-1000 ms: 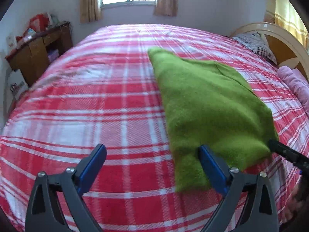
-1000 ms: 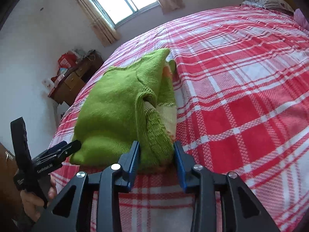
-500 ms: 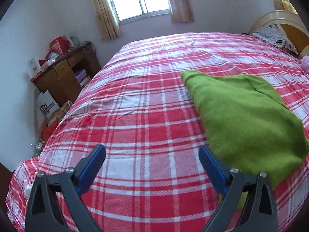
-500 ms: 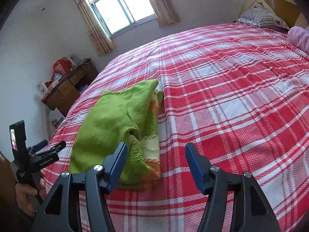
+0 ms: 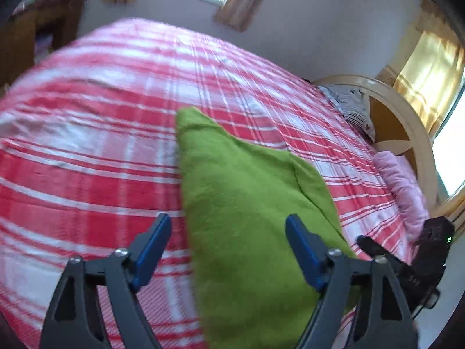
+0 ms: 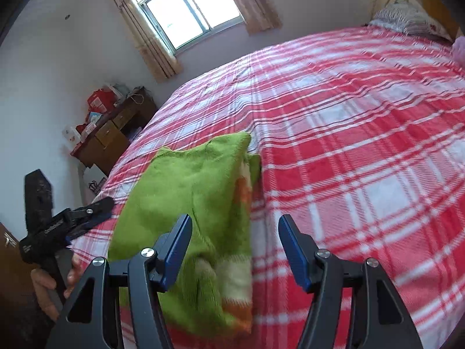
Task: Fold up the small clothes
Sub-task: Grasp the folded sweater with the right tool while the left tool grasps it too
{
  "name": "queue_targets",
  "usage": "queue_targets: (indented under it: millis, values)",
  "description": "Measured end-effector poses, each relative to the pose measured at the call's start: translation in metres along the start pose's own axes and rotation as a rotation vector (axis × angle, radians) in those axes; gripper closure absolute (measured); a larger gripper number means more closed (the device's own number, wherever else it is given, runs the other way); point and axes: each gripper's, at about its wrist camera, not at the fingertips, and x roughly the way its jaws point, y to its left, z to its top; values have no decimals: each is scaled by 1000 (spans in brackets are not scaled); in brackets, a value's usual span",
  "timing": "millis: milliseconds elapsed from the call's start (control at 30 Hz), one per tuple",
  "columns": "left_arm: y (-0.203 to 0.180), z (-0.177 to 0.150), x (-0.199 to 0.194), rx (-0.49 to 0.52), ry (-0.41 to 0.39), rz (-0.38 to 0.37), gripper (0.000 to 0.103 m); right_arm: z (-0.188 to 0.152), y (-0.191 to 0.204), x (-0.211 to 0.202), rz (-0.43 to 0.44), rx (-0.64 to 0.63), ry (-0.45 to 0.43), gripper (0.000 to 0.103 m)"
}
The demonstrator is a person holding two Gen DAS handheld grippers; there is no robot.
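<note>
A folded green sweater (image 5: 247, 203) lies on the red plaid bedspread (image 5: 87, 151). The right wrist view shows the sweater (image 6: 186, 192) with orange and white stripes along its near right edge. My left gripper (image 5: 229, 232) hovers over its near part with the jaws closing, and the pads are not touching the knit. My right gripper (image 6: 235, 241) stands open just above the striped edge, holding nothing. The left gripper (image 6: 100, 210) also shows at the left, held by a hand (image 6: 49, 285). At the right edge of the left wrist view is the right gripper (image 5: 366, 242).
A wooden desk (image 6: 116, 133) with clutter stands left of the bed, under a curtained window (image 6: 189, 14). At the right are the headboard (image 5: 407, 122), a patterned pillow (image 5: 351, 107) and a pink blanket (image 5: 401, 183). Plaid bedspread (image 6: 363, 145) stretches to the right of the sweater.
My right gripper let go of the sweater's striped edge, opened and drew back upward. My left gripper swung off to the left, came back over the sweater, and its jaws narrowed.
</note>
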Motion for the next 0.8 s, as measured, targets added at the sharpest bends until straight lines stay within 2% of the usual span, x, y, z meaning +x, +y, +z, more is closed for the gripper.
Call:
queue_targets:
  millis: [167, 233, 333, 433, 533, 667, 733, 800]
  values:
    - [18, -11, 42, -129, 64, -57, 23, 13, -5, 39, 50, 36, 41, 40]
    - [15, -18, 35, -102, 31, -70, 23, 16, -6, 58, 60, 32, 72, 40]
    - [11, -21, 34, -39, 34, -83, 23, 15, -13, 81, 160, 68, 119, 40]
    - [14, -20, 34, -45, 33, -117, 23, 13, -12, 84, 221, 49, 126, 40]
    - [15, -14, 39, -48, 32, -122, 22, 12, -10, 86, 226, 38, 130, 39]
    - [8, -11, 44, 4, 33, -99, 21, 19, -8, 96, 263, 27, 147, 32]
    - [9, -11, 44, 5, 31, -96, 26, 21, 0, 100, 229, -24, 158, 32]
    - [8, -11, 45, 2, 35, -102, 41, 21, 9, 103, 182, -67, 163, 41]
